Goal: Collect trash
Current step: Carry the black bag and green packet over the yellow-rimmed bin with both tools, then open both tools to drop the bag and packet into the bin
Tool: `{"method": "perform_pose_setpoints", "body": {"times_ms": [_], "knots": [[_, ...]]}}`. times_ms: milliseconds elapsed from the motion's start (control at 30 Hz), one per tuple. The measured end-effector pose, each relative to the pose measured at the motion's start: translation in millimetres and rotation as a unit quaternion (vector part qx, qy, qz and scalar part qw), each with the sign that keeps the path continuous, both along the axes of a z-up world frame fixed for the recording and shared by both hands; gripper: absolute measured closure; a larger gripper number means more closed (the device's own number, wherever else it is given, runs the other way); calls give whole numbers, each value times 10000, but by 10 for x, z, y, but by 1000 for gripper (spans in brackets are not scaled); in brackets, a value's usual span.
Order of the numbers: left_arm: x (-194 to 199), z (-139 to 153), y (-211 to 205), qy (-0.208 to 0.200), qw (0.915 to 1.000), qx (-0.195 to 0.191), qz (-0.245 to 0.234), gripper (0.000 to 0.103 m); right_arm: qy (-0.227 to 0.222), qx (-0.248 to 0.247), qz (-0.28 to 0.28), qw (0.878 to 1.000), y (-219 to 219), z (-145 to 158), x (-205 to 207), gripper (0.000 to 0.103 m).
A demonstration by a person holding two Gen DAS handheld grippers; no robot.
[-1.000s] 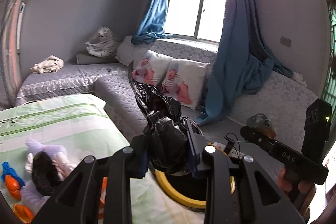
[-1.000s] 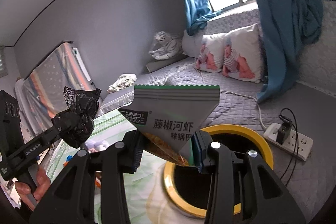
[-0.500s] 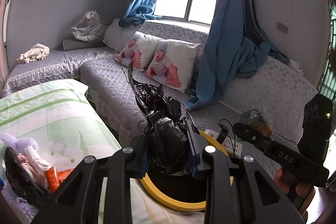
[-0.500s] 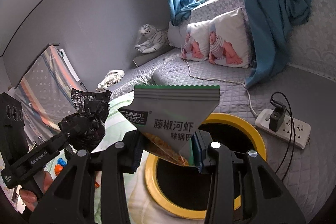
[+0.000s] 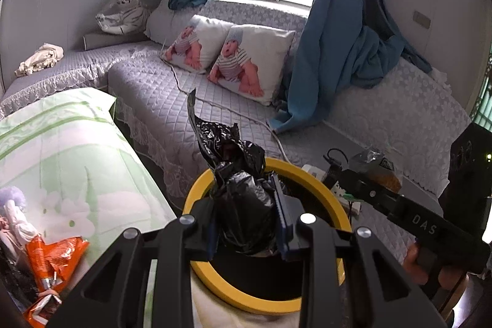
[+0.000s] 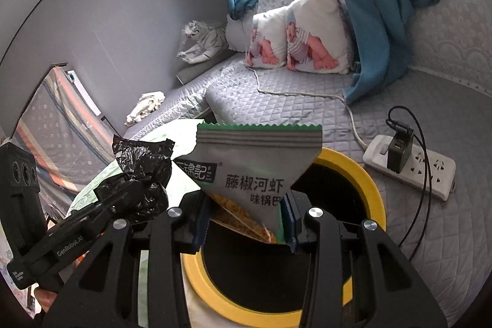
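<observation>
Both pieces of trash are in hand above the bin [image 5: 215, 282], not yet dropped. The left gripper [image 5: 246, 223] pinches a crumpled black plastic bag [image 5: 243, 205]; the right gripper [image 6: 243, 223] clamps a flat, glossy snack packet [image 6: 255, 168] with a zigzag edge. A crinkled orange wrapper [image 5: 52, 257] remains on the bed [image 5: 61, 149].

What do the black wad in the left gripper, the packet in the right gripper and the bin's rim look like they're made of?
Black wad: thin plastic film, glossy and finely crinkled, probably a bag. Snack packet: printed laminated film, matte grey, with a zigzag-cut top seal. Bin rim: smooth yellow, likely moulded plastic; the look leaves it open.
</observation>
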State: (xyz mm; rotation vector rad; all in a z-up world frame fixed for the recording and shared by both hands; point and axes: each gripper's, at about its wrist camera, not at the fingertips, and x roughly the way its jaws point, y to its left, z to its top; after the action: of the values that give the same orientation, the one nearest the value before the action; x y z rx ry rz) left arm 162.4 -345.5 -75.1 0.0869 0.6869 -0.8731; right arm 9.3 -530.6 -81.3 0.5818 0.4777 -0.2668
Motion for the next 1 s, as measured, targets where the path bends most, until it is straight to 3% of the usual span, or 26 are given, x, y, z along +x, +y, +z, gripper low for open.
{"method": "perform_pose_setpoints", "body": {"times_ms": [367, 733, 1000], "knots": [[114, -242, -161, 306, 9993, 194, -78, 75, 235, 270, -23, 9994, -141, -246, 115, 66], [193, -293, -155, 496, 9987, 128, -29, 72, 321, 384, -143, 9986, -191, -314, 120, 62], [262, -296, -87, 616, 9980, 13, 161, 49, 322, 450, -284, 9981, -227, -326, 70, 48]]}}
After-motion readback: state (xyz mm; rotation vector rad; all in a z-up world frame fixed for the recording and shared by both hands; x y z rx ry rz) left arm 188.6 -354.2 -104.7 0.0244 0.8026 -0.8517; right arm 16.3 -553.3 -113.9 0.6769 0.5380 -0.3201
